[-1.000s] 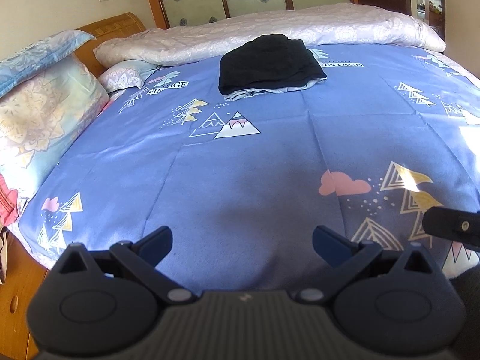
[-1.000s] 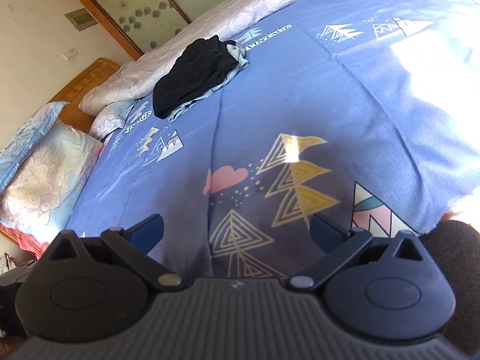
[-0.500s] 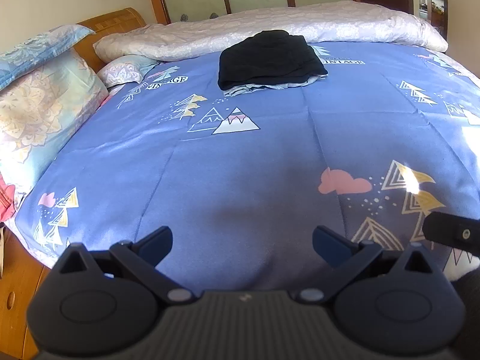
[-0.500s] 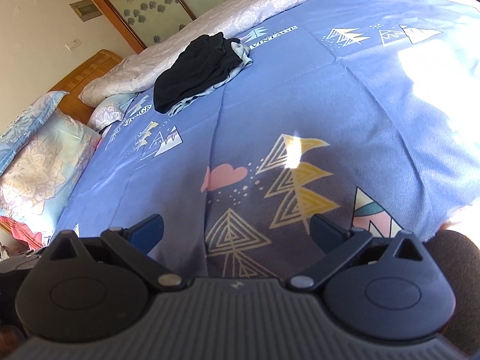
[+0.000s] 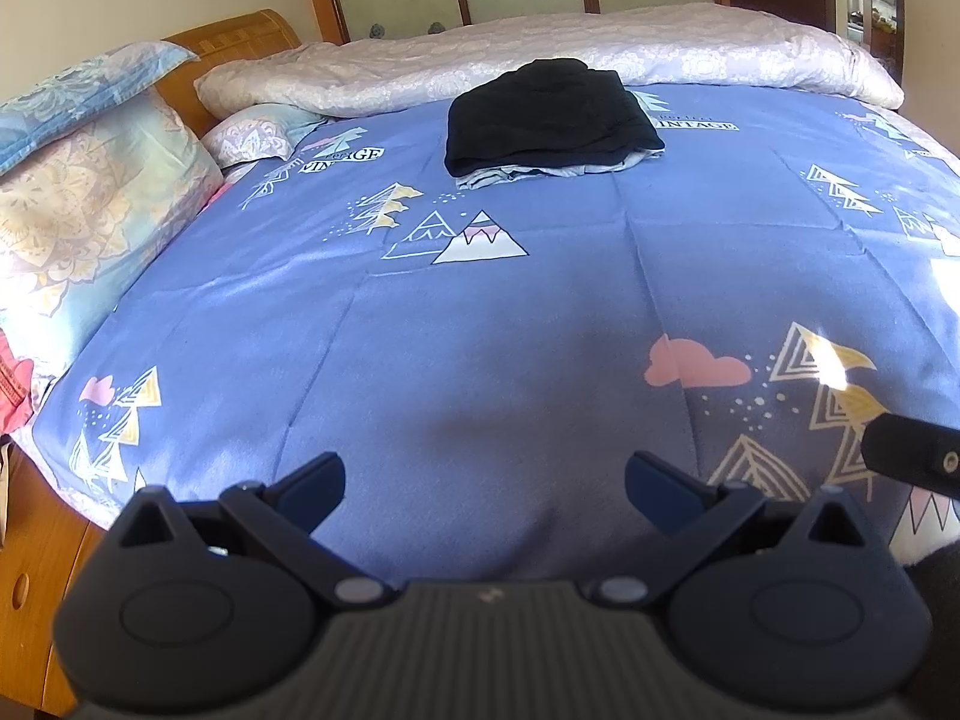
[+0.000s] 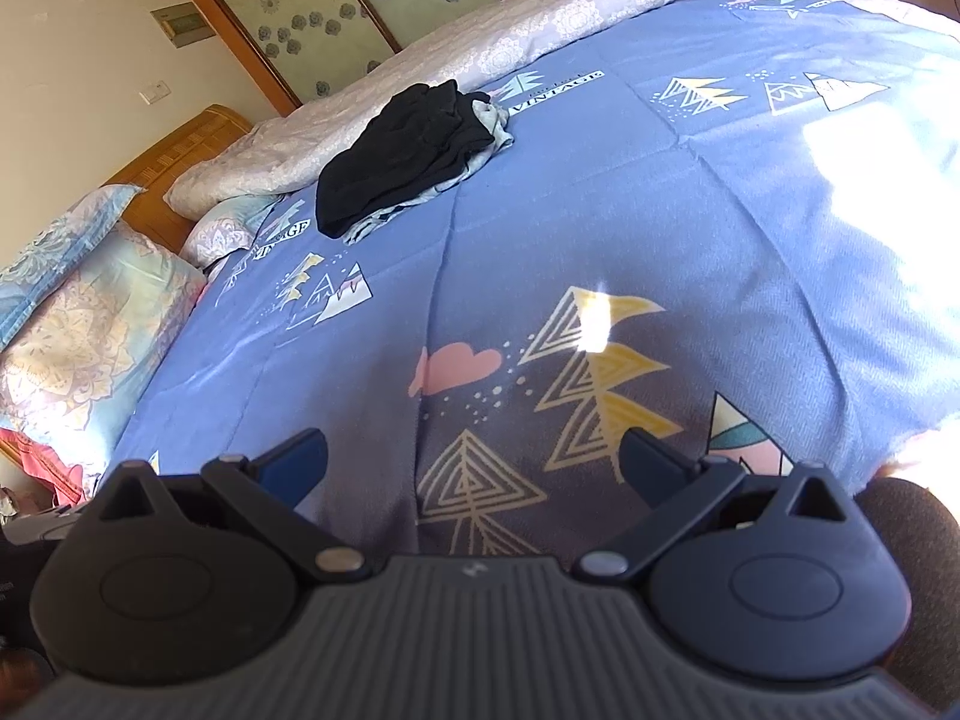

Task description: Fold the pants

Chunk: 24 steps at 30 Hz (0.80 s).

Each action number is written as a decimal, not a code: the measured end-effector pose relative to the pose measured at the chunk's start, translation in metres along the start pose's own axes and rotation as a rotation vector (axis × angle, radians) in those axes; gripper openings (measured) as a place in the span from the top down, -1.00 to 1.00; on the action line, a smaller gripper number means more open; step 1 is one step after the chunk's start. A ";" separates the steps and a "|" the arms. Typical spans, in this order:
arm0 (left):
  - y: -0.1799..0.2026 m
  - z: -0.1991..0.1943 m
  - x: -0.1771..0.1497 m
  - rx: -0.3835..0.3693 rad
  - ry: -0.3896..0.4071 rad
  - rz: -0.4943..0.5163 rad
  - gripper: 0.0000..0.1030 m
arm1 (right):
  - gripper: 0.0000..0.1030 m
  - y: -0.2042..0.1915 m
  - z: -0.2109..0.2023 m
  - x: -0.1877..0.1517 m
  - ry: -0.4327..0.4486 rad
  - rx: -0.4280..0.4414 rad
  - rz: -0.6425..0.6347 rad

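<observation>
The pants [image 5: 552, 114] lie folded in a dark pile on the blue sheet [image 5: 492, 324], atop some pale cloth, just beside the quilt [image 5: 540, 57] at the sheet's far edge; the left gripper [image 5: 485, 489] hangs over the sheet's near edge, jaws spread and empty; the right gripper [image 6: 474, 468] likewise, well apart from the pants; pillows [image 5: 78, 198] lie left of the sheet.

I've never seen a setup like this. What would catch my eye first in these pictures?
Probably the black folded pants, lying in a pile on the far side of the blue patterned bedspread, near the pale rolled quilt. Next, the open left gripper and open right gripper, both empty over the near edge.
</observation>
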<state>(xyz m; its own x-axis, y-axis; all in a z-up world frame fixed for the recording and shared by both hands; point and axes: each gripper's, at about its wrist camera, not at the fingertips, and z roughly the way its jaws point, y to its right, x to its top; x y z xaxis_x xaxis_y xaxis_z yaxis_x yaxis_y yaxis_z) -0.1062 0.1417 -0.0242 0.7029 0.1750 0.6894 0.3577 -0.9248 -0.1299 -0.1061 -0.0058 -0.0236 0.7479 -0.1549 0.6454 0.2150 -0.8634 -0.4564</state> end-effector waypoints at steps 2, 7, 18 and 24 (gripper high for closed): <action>0.000 0.000 0.000 -0.001 0.000 -0.002 -1.00 | -1.00 0.001 0.001 0.000 -0.004 0.000 0.004; 0.001 -0.001 0.000 -0.003 0.000 0.002 -1.00 | -1.00 0.002 0.002 0.001 -0.010 -0.001 0.013; 0.004 -0.002 0.000 0.006 0.002 0.023 -1.00 | -1.00 0.003 0.001 0.001 -0.006 -0.002 0.022; 0.005 -0.001 0.001 0.008 -0.008 0.034 -1.00 | -1.00 0.004 0.001 0.002 -0.003 -0.004 0.029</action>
<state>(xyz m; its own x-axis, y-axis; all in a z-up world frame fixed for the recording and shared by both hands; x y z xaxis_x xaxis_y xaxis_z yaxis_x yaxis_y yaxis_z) -0.1043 0.1369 -0.0239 0.7197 0.1462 0.6787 0.3386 -0.9274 -0.1591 -0.1031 -0.0093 -0.0251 0.7556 -0.1787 0.6302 0.1904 -0.8606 -0.4723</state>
